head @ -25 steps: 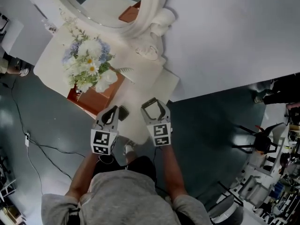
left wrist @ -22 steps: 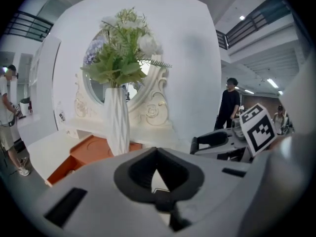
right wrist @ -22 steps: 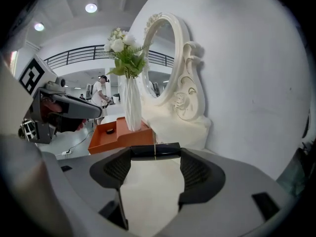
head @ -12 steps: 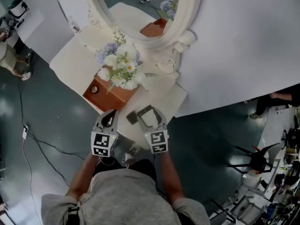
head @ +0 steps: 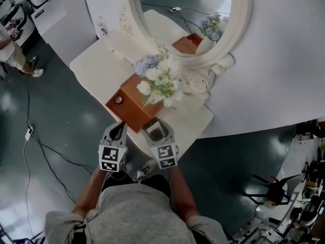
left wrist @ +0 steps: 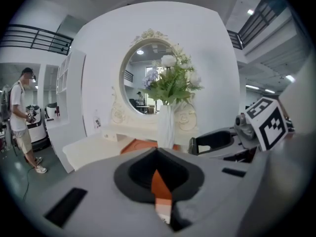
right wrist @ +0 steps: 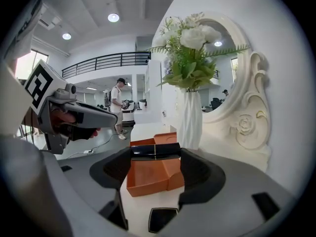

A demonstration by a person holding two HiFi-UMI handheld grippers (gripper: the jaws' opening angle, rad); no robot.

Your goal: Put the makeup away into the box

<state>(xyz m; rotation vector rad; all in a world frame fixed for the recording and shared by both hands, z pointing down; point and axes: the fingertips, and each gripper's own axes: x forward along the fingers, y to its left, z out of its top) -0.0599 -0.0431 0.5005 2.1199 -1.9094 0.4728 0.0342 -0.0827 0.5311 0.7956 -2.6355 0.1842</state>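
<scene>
Box (head: pixel 133 103) now lies just ahead of your right gripper (head: pixel 155 131), which came closer, its jaws clamped on the black makeup tube (right wrist: pixel 154 151). Your left gripper (head: pixel 118 132) is closed, empty. Drop-off seems near.

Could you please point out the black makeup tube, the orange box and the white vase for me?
black makeup tube (right wrist: pixel 154 150), right gripper view, middle of its barrel
orange box (right wrist: pixel 148 172), right gripper view, bare inner floor
white vase (right wrist: pixel 190 120), right gripper view, middle of its body
</scene>
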